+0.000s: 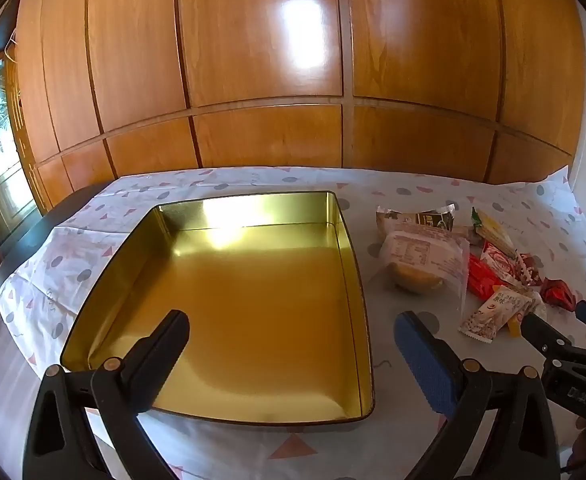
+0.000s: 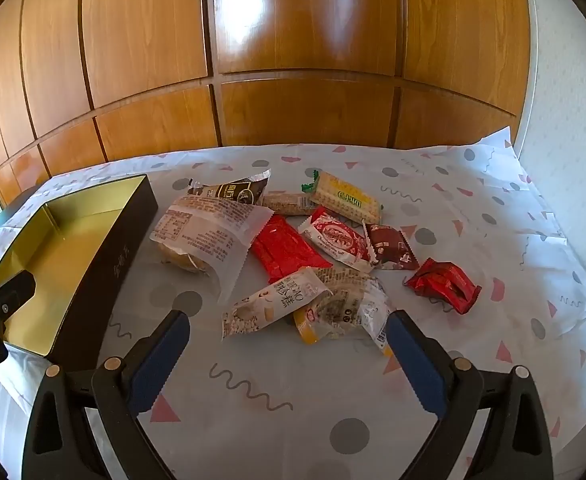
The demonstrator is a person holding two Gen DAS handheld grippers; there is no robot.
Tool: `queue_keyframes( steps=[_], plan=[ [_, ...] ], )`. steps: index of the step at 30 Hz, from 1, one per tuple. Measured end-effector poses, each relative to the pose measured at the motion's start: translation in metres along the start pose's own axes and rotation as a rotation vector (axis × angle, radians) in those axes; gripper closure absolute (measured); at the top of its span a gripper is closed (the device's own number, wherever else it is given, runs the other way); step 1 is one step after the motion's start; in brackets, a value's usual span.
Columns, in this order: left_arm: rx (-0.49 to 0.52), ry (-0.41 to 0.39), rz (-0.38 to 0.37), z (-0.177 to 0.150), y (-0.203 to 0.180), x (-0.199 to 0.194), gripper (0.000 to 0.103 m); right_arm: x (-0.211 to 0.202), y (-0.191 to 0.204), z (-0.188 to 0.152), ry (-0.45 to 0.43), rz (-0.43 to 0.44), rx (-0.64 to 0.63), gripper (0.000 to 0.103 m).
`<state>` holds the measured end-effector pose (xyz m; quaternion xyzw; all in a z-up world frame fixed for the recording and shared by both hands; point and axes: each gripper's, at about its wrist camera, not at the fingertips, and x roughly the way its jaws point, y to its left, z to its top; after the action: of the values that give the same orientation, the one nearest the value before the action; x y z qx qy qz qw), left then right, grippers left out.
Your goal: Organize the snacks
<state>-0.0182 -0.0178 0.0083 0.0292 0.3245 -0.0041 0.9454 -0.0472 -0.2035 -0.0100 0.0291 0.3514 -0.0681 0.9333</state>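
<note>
left gripper [image 1: 291, 330] jaws apart, over tin [image 1: 357, 280], holding nothing | right gripper [image 2: 289, 330] jaws apart, nothing held, just short of snack pile [image 2: 293, 248] | snacks on patterned cloth [image 2: 473, 200] beside tin; wood panels [image 2: 293, 40] behind

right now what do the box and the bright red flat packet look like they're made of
Box: looks like metal tin, gold mirror-like inside that reflects glare, dark matte outside. Bright red flat packet: probably glossy plastic film, judging by its sheen and creases.
</note>
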Motion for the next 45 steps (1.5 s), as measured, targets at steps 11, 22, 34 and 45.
queue_keyframes(
  steps=[11,22,34,45],
  plan=[
    [0.013,0.005,-0.003,0.0,-0.004,0.0,0.0,-0.001,-0.008,-0.001,-0.01,-0.005,0.01,0.003],
    [0.035,0.018,-0.025,0.001,-0.015,0.003,0.0,0.0,-0.016,0.0,-0.007,-0.026,0.027,0.003],
    [0.068,0.021,-0.038,0.0,-0.025,0.002,0.0,-0.003,-0.023,-0.001,-0.046,-0.063,0.009,0.003],
    [0.097,0.018,-0.054,0.003,-0.037,0.002,0.0,-0.003,-0.034,0.0,-0.051,-0.07,0.043,0.003]
  ],
)
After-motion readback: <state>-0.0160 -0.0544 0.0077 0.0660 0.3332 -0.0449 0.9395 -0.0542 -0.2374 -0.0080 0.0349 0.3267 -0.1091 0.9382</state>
